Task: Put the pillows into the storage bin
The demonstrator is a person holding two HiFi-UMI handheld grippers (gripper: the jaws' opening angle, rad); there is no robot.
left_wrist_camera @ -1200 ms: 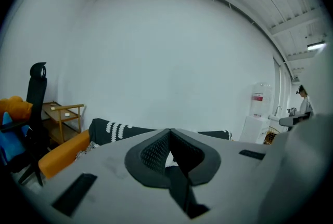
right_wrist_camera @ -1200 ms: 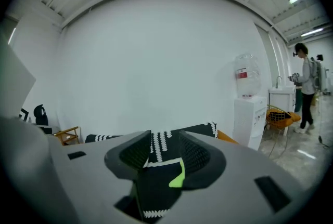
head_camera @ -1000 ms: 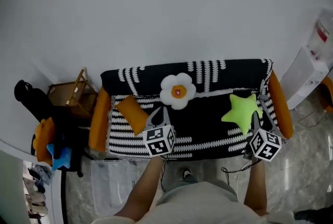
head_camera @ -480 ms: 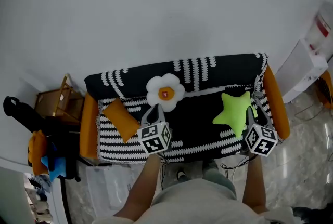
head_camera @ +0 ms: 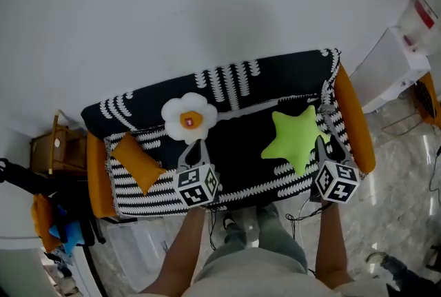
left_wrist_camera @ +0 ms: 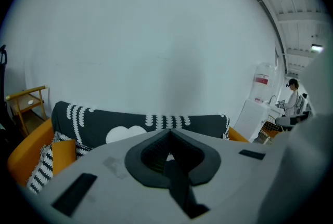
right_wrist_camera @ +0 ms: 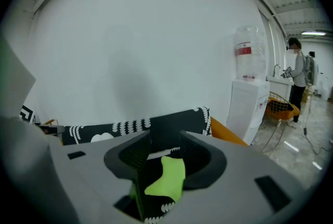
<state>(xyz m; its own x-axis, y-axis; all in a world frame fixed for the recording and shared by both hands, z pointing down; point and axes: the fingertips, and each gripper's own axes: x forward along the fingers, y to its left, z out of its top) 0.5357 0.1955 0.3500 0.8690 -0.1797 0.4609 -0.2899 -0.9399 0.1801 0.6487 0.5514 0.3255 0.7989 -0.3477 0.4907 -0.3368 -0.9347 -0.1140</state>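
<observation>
Lime-green star pillow lies on the sofa seat, just as a second ago. Only the head view has changed: it has swung, so the sofa now sits tilted and further left. No pillow has moved, so I judge the task not yet begun.

The right tool hovers at the star's lower right arm, jaws apart, with green showing between them but not gripped. The left tool is closed on nothing, just below the flower pillow. An orange pillow lies near the left armrest.

What looks like the clear storage bin stands on the floor at front left. The right armrest crowds the right tool, while the seat between the tools gives room to move.
</observation>
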